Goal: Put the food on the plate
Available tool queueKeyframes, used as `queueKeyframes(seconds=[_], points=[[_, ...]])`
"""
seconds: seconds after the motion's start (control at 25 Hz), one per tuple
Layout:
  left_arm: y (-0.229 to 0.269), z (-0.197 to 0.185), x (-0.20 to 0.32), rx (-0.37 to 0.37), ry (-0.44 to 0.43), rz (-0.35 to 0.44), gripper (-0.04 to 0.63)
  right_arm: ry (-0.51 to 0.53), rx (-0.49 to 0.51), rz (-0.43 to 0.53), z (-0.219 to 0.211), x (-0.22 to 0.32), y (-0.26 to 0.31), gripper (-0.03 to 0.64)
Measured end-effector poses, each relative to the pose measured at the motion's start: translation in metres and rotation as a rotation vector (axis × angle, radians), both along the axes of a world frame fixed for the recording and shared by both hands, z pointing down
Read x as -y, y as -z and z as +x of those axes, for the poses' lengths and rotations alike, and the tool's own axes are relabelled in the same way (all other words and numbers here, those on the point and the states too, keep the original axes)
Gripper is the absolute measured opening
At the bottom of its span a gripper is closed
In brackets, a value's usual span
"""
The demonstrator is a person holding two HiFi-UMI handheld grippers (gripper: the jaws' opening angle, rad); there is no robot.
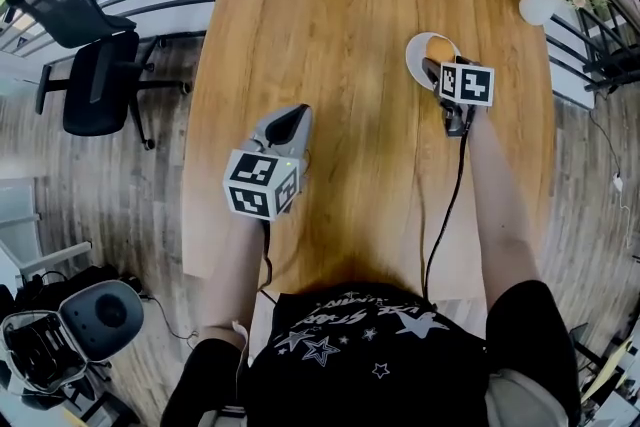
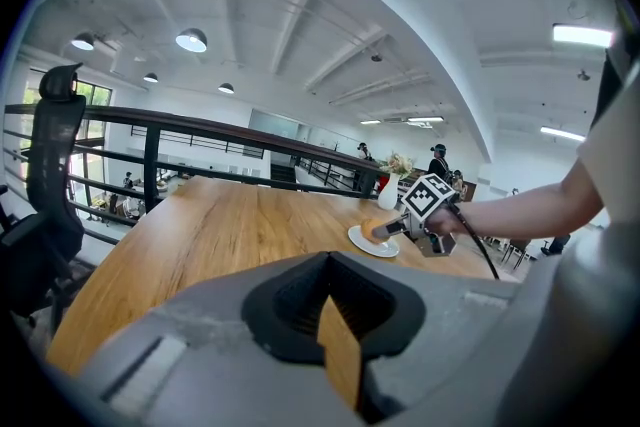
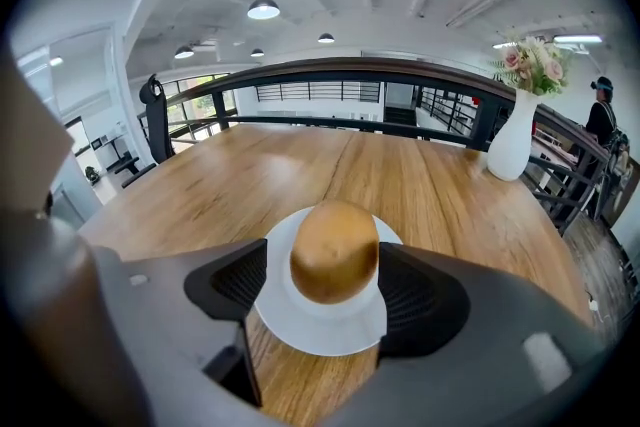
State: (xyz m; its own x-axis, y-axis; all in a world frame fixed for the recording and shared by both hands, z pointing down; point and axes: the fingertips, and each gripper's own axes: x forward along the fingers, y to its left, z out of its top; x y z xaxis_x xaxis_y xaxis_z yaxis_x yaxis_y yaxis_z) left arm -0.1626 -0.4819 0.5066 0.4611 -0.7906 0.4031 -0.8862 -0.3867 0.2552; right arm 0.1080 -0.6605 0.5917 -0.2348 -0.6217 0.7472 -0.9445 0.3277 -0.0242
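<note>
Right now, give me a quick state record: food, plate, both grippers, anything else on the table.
food: one brown bread roll, resting on the plate
plate: white, on the wooden table, right side in the head view
right gripper: open, one jaw on each side of the roll, not clamped on it
left gripper: shut, empty, over the table's near left part
other: white vase of flowers near the table's far right corner
task status: food is on the plate

A rounded light-brown wooden table (image 1: 340, 65) carries a small round white plate (image 3: 320, 335); beyond the plate, rightward, stands a white flower vase (image 3: 512, 143).
</note>
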Motion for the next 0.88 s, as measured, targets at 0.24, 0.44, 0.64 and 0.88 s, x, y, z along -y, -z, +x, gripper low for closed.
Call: queueKeyframes(seconds=[0.24,0.44,0.64,0.88], points=[[0.013,-0.001,-0.006,0.003,0.002,0.018,0.002,-0.012,0.032,0.030,0.002,-0.007,0.019,0.353],[0.023,-0.001,-0.015,0.006,0.004,0.028,0.002,-0.031,0.076,0.085,0.007,-0.014,0.047,0.351],[0.036,0.001,-0.029,0.007,0.001,0.051,0.002,-0.018,0.105,0.128,0.008,-0.033,0.075,0.351],[0.063,0.010,-0.046,0.016,-0.011,0.091,0.002,0.007,0.148,0.186,0.005,-0.056,0.116,0.341]])
